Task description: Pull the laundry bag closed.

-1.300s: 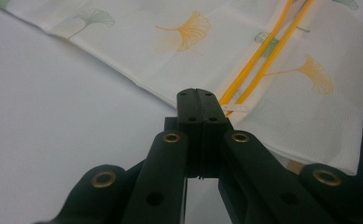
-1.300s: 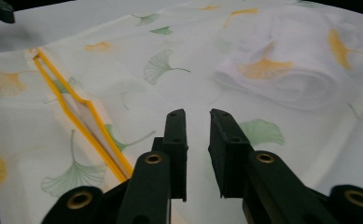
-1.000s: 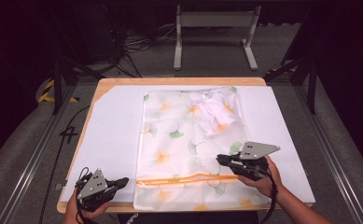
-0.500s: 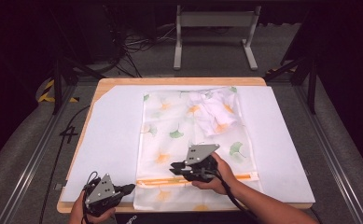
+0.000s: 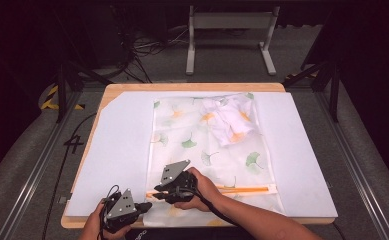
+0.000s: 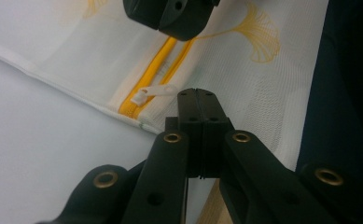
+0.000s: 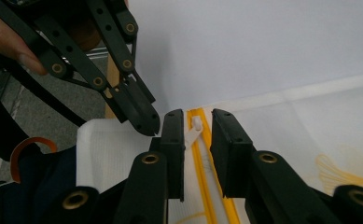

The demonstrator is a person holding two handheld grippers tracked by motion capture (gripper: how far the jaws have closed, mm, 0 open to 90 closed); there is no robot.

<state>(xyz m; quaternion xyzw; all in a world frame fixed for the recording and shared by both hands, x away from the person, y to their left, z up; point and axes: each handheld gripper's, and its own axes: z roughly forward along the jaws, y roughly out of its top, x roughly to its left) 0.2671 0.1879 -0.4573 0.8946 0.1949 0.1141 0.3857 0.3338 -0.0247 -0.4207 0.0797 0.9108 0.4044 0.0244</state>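
A ginkgo-print mesh laundry bag (image 5: 207,150) lies flat on the white sheet (image 5: 117,145), its orange zipper (image 5: 242,189) running along the near edge. The left gripper (image 5: 144,206) pinches the bag's near-left corner with jaws fully closed. The right gripper (image 7: 197,140) has just been opening, its jaws now slightly apart astride the white zipper pull (image 7: 195,127), not pressing it.

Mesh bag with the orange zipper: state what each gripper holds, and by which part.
Left gripper pinches the mesh bag at its corner edge beside the zipper's end. Right gripper holds nothing: its jaws straddle the white zipper pull.
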